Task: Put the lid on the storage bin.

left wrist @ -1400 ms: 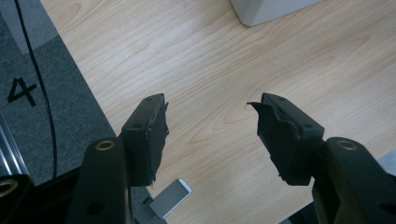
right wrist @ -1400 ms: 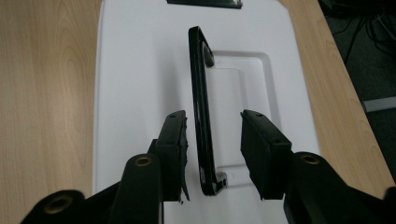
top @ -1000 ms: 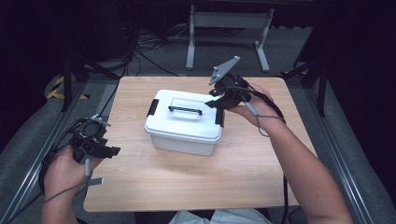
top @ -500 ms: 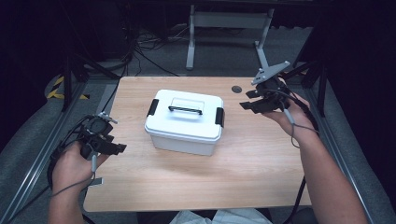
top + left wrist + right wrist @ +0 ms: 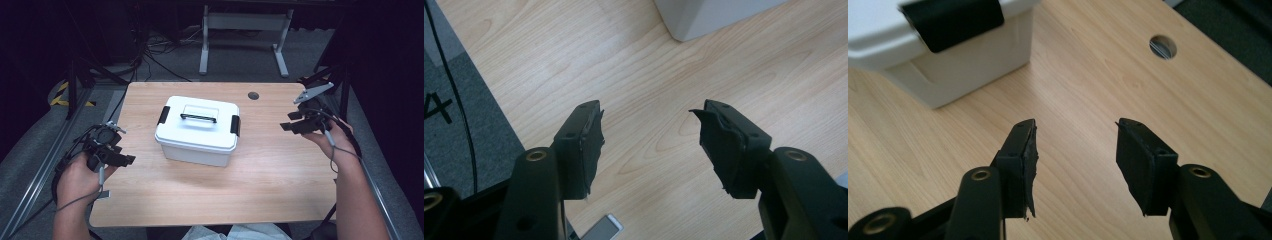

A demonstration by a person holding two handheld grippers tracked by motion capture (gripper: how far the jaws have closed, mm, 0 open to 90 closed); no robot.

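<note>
We are holding the left hand-held gripper (image 5: 119, 159) low over the near left corner of the desk (image 5: 280, 190), with its jaws spread wide and nothing between them. In the left gripper view we are looking past those jaws at bare wood, with a corner of the box at the top edge, so this hand is sitting well apart from it, seemingly parked out of the way.

We are keeping the right hand-held gripper (image 5: 291, 121) raised near the right edge of the desk, its jaws also wide and empty. The right gripper view is showing the box's near end and one black latch (image 5: 950, 20) ahead and to the left, with the round cable hole (image 5: 1163, 46) in the desk farther off.

The white box (image 5: 197, 131) is sitting in the middle of the desk, lid on, carry handle (image 5: 198, 117) lying flat, and a black latch at each end down against the sides. Both hands are flanking it at a distance, which we judge leaves it free and reachable from either side.
</note>
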